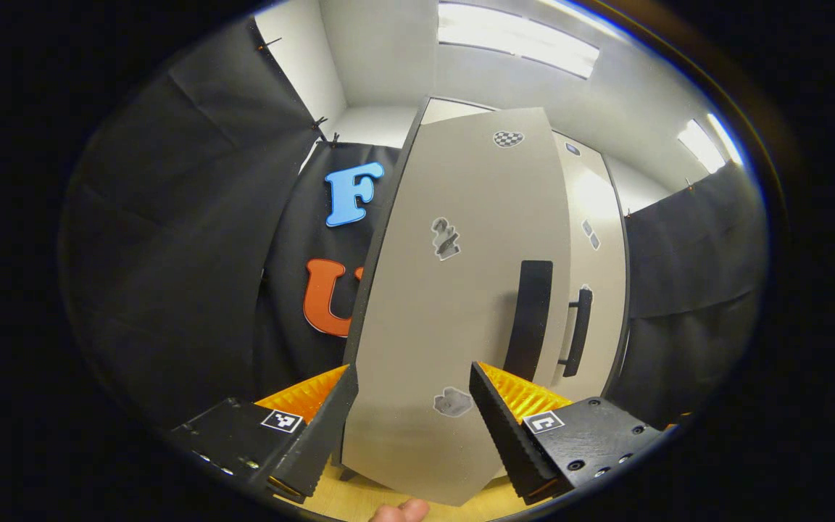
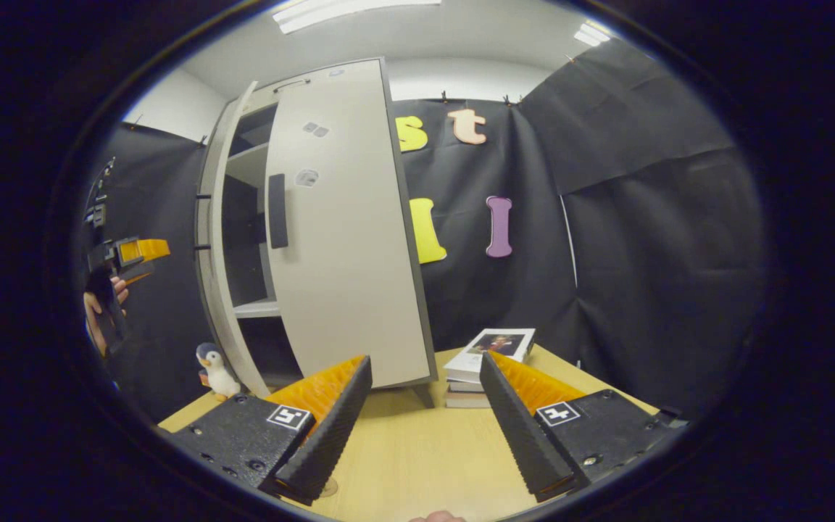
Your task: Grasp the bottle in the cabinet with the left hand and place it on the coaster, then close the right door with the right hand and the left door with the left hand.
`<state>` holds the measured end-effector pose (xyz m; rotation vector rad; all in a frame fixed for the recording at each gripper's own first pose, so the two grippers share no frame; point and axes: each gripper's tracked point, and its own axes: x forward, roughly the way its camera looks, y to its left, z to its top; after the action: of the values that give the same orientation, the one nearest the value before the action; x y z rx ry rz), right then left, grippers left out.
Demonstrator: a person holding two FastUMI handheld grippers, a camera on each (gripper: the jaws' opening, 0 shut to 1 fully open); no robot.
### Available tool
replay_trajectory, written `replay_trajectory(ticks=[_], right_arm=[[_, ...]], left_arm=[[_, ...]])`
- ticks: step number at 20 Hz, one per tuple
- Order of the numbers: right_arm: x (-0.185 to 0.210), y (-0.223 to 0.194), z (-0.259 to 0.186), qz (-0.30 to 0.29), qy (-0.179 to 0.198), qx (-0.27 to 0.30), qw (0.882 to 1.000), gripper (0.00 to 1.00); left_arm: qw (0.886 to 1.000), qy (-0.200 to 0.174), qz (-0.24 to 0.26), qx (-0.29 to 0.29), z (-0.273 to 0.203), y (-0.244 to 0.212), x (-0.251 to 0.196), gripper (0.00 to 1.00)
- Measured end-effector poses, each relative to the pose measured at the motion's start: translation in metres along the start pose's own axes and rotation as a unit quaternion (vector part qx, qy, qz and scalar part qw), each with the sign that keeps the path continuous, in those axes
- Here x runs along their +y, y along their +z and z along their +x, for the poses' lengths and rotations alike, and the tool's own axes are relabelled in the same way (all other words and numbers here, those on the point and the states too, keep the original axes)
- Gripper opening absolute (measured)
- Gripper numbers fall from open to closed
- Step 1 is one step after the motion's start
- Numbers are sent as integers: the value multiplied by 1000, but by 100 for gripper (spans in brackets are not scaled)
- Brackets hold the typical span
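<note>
In the left gripper view the cabinet's left door [image 1: 454, 304] stands close ahead, its outer face toward me and its dark handle [image 1: 530, 319] to the right. My left gripper [image 1: 410, 417] is open just before the door's lower part, with nothing pressed between its fingers. Beyond it is the right door [image 1: 595, 246] with its own handle [image 1: 578, 330]. In the right gripper view the right door [image 2: 345, 246] lies against the cabinet, while the left door [image 2: 214, 246] stands ajar and edge-on, with shelves [image 2: 258, 308] showing between them. My right gripper [image 2: 425, 409] hangs open over the table.
A toy penguin [image 2: 213, 371] stands on the wooden table [image 2: 417, 449] by the cabinet's left foot. A stack of books [image 2: 486, 359] lies to the right of the cabinet. At the far left a hand holds the left gripper [image 2: 135, 252] outside the ajar door.
</note>
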<state>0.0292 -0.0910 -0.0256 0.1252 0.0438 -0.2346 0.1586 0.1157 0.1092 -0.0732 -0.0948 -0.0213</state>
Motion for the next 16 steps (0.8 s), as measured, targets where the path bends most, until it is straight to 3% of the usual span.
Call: replay_trajectory(ticks=[1, 2, 6, 7, 8, 9, 13, 14, 15, 16], right_arm=[[2, 0, 1, 1, 3, 0, 1000, 94], [4, -1, 1, 3, 7, 0, 1000, 98], [20, -2, 2, 3, 29, 6, 1000, 98], [25, 0, 2, 2, 37, 4, 999, 94], [30, 1, 3, -1, 44, 2, 999, 98], [34, 3, 3, -6, 51, 0, 999, 94], [49, 9, 1, -14, 72, -2, 997, 94], [52, 12, 1, -15, 78, -4, 997, 98], [55, 15, 1, -20, 82, -8, 996, 98], [55, 20, 1, -25, 84, -13, 996, 94]], left_arm=[[1000, 0, 1, 0, -2, 0, -2, 99], [1000, 1, 3, 2, -5, -1, -4, 99], [1000, 13, 12, -5, -24, -10, -7, 100], [1000, 18, 18, -5, -29, -14, -7, 100], [999, 24, 27, -5, -35, -19, -9, 100], [999, 30, 36, -3, -41, -27, -11, 100], [998, 39, 41, 30, -73, -71, -35, 95], [998, 37, 38, 35, -79, -82, -41, 99], [998, 35, 35, 38, -86, -89, -47, 95], [998, 40, 34, 41, -90, -96, -50, 99]])
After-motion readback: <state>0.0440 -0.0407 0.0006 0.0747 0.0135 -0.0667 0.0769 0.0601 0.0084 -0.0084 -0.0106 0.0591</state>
